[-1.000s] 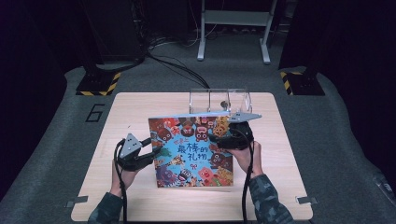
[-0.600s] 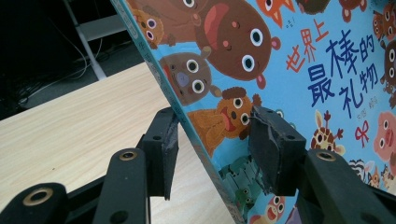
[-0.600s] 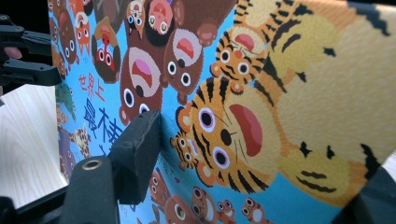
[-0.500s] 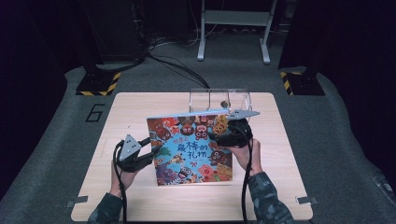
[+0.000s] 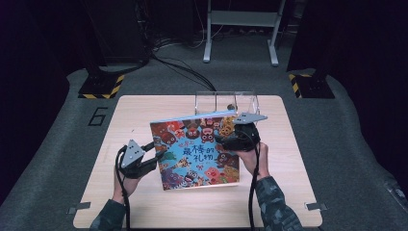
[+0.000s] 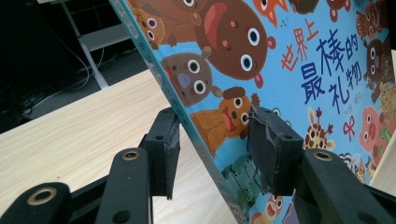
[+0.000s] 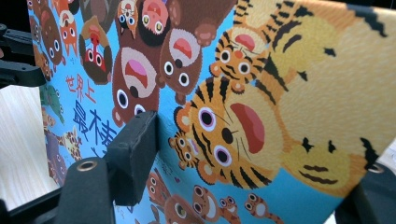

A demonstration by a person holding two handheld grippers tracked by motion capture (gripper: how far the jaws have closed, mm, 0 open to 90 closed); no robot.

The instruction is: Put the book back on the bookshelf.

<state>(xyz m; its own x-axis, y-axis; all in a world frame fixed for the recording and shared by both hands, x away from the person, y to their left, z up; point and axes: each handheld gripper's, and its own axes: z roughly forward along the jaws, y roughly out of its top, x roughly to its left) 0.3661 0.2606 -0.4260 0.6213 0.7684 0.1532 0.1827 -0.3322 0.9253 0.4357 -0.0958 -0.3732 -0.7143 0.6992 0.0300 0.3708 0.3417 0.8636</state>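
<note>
With the left gripper (image 5: 155, 156) jaws clamping the colourful animal-cover picture book's (image 5: 197, 149) spine at centre frame while the right gripper (image 7: 252, 154) jaws have just been opening around its far edge, I'd judge it could slump onto the pale wooden worktop (image 5: 144, 115).

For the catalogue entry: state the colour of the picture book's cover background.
Light blue, crowded with cartoon animals; the picture book shows it best in the left gripper view.

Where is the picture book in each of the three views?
High view: book at table centre, between both grippers.
Left gripper view: its edge between the jaws, cover at upper right.
Right gripper view: cover across the frame.
Shared landmark: the blue title characters.
</note>
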